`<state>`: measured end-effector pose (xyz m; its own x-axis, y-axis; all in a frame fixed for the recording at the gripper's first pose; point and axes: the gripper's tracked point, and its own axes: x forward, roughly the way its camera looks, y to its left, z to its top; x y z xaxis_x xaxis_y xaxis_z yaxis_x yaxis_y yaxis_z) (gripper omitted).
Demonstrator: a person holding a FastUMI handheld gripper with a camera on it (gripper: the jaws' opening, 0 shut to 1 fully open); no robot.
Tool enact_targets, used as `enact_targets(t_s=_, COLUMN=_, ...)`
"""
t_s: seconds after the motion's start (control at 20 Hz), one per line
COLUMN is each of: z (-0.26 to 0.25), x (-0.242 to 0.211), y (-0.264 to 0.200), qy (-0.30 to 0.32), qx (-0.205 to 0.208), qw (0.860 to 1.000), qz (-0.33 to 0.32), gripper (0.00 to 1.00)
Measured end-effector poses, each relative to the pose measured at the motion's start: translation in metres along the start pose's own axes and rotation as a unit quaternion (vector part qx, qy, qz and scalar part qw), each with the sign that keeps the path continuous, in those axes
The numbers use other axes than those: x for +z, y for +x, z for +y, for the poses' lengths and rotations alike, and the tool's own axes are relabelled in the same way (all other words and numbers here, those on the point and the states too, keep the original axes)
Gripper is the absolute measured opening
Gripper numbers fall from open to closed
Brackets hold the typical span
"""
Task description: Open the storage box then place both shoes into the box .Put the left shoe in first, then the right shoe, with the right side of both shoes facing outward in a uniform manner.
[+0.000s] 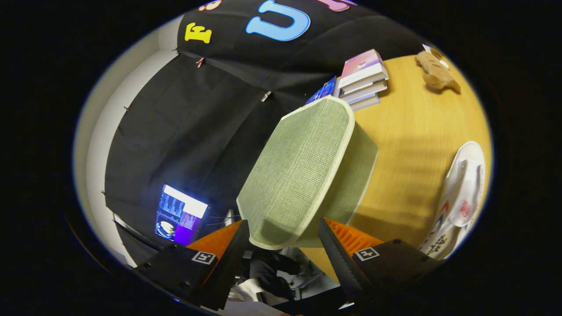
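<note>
Just ahead of parted fingers [283, 245], box [303, 171] edge

Storage box [307, 171] just ahead of tool [285, 245] (books [362, 79] beyond it)

Behind you hangs the black cloth wall [175, 131], a lit monitor [180, 215] glowing low beside it, books [362, 77] stacked on the wooden surface [412, 145].

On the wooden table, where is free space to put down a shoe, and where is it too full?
Free: the bare wood between the green storage box, the stack of books and the white shoe. Crowded: the far corner with the books and the plush toy. The hand-held gripper is open around the box's near corner.
</note>
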<state>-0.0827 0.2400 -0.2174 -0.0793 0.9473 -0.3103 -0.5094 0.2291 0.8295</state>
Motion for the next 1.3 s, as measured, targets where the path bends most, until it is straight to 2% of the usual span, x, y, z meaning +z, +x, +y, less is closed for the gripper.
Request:
enact_targets(t_s=0.25, z=0.013, x=0.008, y=0.023, qy=0.126, qx=0.056, qw=0.990, qz=-0.012, gripper=0.97)
enact_targets(t_s=0.4, z=0.017, x=0.011, y=0.018, qy=0.150, qx=0.069, qw=0.986, qz=-0.014, gripper=0.96)
enact_targets(t_s=0.5, z=0.019, x=0.016, y=0.011, qy=0.169, qx=0.073, qw=0.983, qz=-0.017, gripper=0.81)
enact_targets(t_s=0.6, z=0.031, x=0.023, y=0.003, qy=0.187, qx=0.085, qw=0.979, qz=-0.023, gripper=0.75)
enact_targets(t_s=0.7, z=0.042, x=0.035, y=0.000, qy=0.202, qx=0.102, qw=0.974, qz=-0.035, gripper=0.49)
enact_targets(t_s=0.75, z=0.043, x=0.036, y=0.004, qy=0.203, qx=0.087, qw=0.975, qz=-0.037, gripper=0.37)
enact_targets(t_s=0.8, z=0.035, x=0.032, y=0.011, qy=0.197, qx=0.046, qw=0.978, qz=-0.050, gripper=0.24)
enact_targets(t_s=0.85, z=0.026, x=0.045, y=0.011, qy=0.192, qx=0.039, qw=0.979, qz=-0.055, gripper=0.11)
enact_targets(t_s=0.9, z=0.035, x=0.043, y=0.011, qy=0.190, qx=0.052, qw=0.979, qz=-0.051, gripper=0.09)
enact_targets(t_s=1.05, z=0.059, x=0.049, y=0.008, qy=0.183, qx=0.057, qw=0.980, qz=-0.051, gripper=0.05)
enact_targets(t_s=1.3, z=0.102, x=0.077, y=0.016, qy=0.148, qx=0.025, qw=0.987, qz=-0.058, gripper=0.05)
